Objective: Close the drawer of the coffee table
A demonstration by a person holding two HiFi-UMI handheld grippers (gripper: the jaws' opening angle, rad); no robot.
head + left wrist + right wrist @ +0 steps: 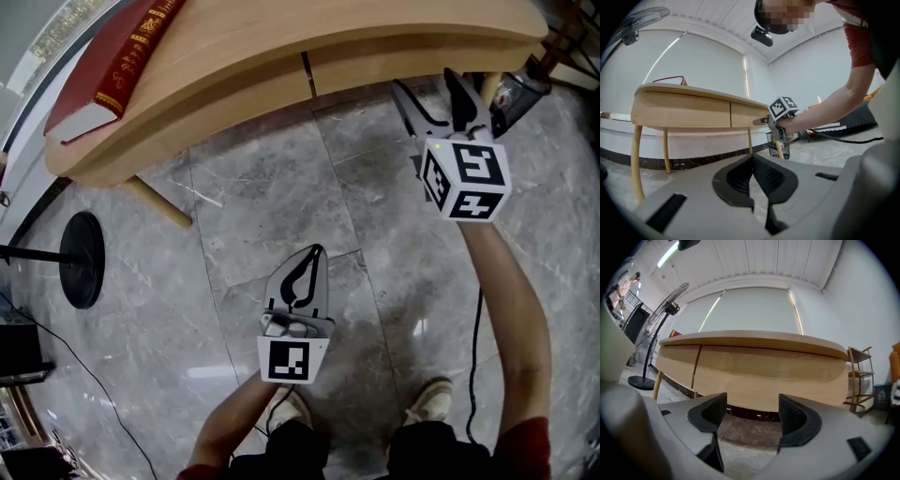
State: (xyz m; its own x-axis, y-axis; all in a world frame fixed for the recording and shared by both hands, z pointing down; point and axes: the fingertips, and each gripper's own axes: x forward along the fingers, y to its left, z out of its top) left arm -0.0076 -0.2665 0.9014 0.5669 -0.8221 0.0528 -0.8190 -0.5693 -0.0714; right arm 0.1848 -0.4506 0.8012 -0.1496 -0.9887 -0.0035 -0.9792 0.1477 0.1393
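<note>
- A pale wooden coffee table [281,37] curves across the top of the head view, standing on a grey marble floor [281,187].
- The drawer [422,66] is the right-hand one of two fronts set in the table's side, just under the tabletop. A thin vertical seam divides the two fronts.
- From the left gripper view, both fronts look level with each other. No gap shows at the drawer.
- The right tongs [424,86] are released, with the jaws spread wide and nothing between them.
- They point at the drawer front and sit very near it, toward its right end. No view shows for sure whether the tips touch the wood.
- In the right gripper view, the drawer front fills the space beyond the spread jaws.
- The left tongs [314,255] are clenched, jaw against jaw, and hold nothing.
- They hang low over the floor, well apart from the table, in front of the person's feet.
- A red book [112,66] lies on the tabletop at its left end.
- A black round stand base [82,260] rests on the floor, left of the table.
</note>
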